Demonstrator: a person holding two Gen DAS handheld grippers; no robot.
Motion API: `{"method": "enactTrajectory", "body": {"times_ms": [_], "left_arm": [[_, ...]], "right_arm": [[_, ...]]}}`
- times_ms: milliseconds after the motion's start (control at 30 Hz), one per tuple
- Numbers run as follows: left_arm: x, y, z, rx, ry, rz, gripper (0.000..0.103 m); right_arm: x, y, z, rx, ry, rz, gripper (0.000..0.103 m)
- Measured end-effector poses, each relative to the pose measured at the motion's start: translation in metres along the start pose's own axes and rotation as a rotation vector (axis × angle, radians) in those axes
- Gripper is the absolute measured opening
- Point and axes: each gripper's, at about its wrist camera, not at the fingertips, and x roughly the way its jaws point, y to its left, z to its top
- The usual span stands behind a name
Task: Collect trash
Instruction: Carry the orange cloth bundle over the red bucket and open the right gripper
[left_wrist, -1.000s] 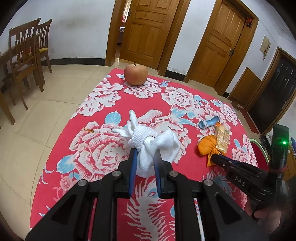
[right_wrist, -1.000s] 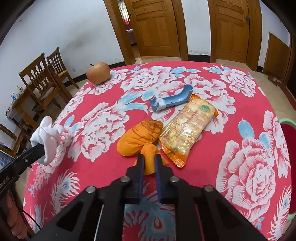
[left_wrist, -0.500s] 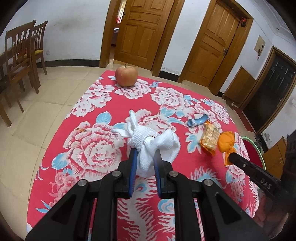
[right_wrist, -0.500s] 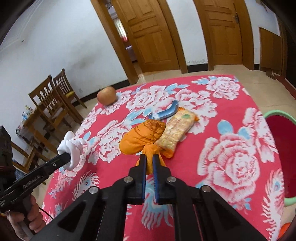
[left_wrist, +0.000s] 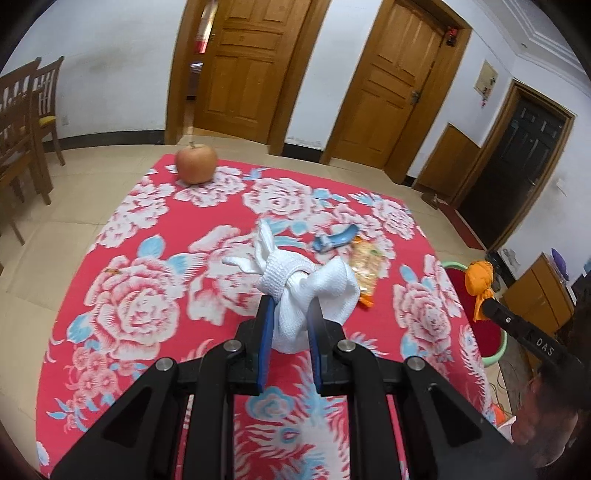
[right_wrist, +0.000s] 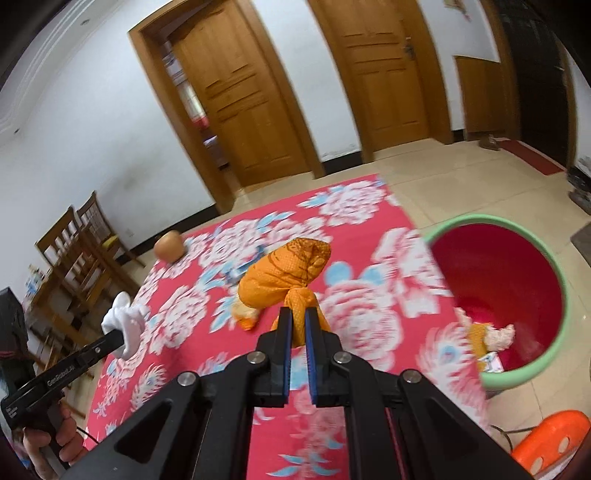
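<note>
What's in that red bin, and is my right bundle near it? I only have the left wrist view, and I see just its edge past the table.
Observer: The bin already holds scraps: an orange piece and a whitish wad at the bottom.
Operator: And the orange bundle?
Observer: The right gripper is shut on the orange bundle by its knotted tail; in its own view the bundle shows over the tablecloth, left of the bin's mouth.
Operator: Anything else by the bin?
Observer: An orange stool with white dots stands on the floor beside it.
</note>
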Motion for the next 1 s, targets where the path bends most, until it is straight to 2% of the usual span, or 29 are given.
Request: {"method": "enactTrajectory", "body": {"times_ms": [333,800,1000], "left_arm": [[0.008,-0.038,0.001,0.06,0.016,-0.064,0.017],[0.022,-0.087,-0.002,0.15,0.044,-0.114,0.017],[0.031,-0.112,-0.002,0.199,0.061,-0.14,0.017]], "right_arm": [[-0.014,-0.065,-0.001,0.12,-0.037,-0.118,0.009],[-0.009,-0.125,-0.008,0.249,-0.031,-0.2,0.01],[-0.006,-0.146,-0.011,0.298,-0.026,-0.227,0.013]]}}
